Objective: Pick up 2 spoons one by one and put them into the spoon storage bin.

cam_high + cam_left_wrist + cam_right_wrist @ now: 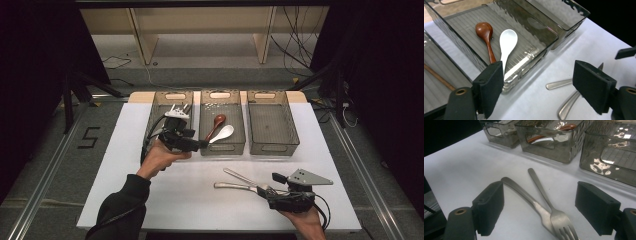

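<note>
Left gripper view: gripper point(544, 90) wide open, empty.

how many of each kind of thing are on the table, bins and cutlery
Clear grey bins: 3 (left, middle, right)
Spoons: 2, both in the middle bin (brown wooden spoon, white spoon)
Metal forks: 2, lying on the white table sheet (nearer fork, the other fork)
Total: 7

The left bin also holds some things, too hidden to count.
</note>
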Tool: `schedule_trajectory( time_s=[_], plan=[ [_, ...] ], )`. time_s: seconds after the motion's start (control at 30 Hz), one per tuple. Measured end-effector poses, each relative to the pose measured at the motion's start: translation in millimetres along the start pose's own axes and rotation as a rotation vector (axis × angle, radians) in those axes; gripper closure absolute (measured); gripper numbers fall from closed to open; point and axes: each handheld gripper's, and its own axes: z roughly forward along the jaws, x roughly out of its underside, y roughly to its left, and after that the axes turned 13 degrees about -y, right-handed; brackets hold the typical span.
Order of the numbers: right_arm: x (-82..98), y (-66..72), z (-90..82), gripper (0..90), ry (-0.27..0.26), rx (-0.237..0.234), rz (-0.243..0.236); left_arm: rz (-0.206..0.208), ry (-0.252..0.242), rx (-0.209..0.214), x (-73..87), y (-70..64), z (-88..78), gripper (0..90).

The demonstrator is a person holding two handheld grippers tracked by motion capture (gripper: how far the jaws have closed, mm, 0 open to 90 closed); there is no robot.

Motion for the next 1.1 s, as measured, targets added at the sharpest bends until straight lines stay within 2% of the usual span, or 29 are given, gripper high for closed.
schedule_trajectory(
  time_s=[0.23, 0.37, 0.5, 0.83, 0.93, 1.1],
  plan=[
    [-1.2, -0.4, -0.1, 24.0, 0.008, -0.004, -0.002, -0.006, -0.057, -0.004, 17.7, -5.2, -21.1, 22.5],
    [-3.8, -1.5, 0.2, 24.1, 0.013, -0.009, -0.009, -0.039, -0.059, 0.020, 30.2, -6.1, -31.4, 21.5],
    [-6.9, -2.2, 2.3, 24.1, 0.033, -0.012, -0.027, -0.026, -0.049, 0.005, 41.4, -8.9, -37.0, 20.7],
    [-17.4, -4.5, 14.0, 24.1, 0.127, -0.035, -0.066, -0.007, -0.090, -0.018, 61.8, -11.6, -53.7, 20.7],
    [-19.9, -6.3, 17.5, 24.2, 0.143, -0.039, -0.077, -0.015, -0.103, -0.026, 66.7, -10.4, -59.0, 20.7],
    [-24.2, -8.7, 22.4, 24.5, 0.178, -0.038, -0.093, 0.002, -0.123, -0.050, 75.0, -11.1, -67.0, 20.7]
  ],
)
